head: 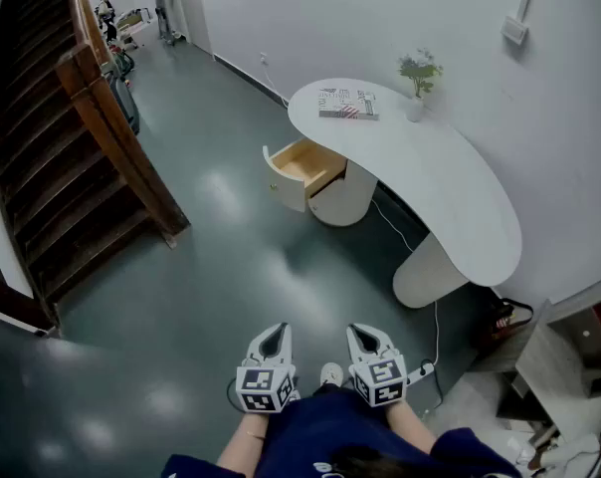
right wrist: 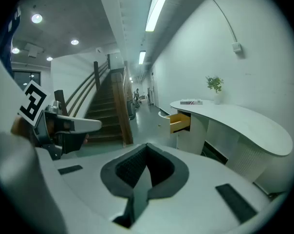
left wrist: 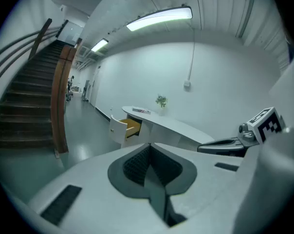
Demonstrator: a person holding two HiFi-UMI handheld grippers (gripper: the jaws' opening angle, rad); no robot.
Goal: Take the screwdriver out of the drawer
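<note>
1. The screwdriver itself cannot be made out in any view. The drawer (head: 302, 167) it belongs to stands pulled out, its pale wooden inside showing, but too far off to tell what lies in it.
2. The drawer sits under the narrow end of a curved white desk (head: 440, 192), on the side facing the staircase (head: 52, 167).
3. On the desk top above the drawer lies a book (head: 348, 104), and just beyond it a small potted plant (head: 418, 76) stands close to the wall.
4. The left gripper (head: 273, 339) is held low in front of the person, well apart from the drawer. Its jaws are pressed together with nothing between them.
5. The right gripper (head: 365, 342) hangs just beside the left one, pointing the same way, towards the desk. Its jaws are fully closed too, and it holds nothing.
6. Both grippers tilt somewhat downward over the glossy grey-green floor (head: 231, 287), which lies between them and the drawer.
7. Dark blue sleeves (head: 320, 436) show at the bottom of the head view, behind the marker cubes.
8. A white cable (head: 438, 332) runs down from the desk's far pedestal towards the floor by the right gripper.
</note>
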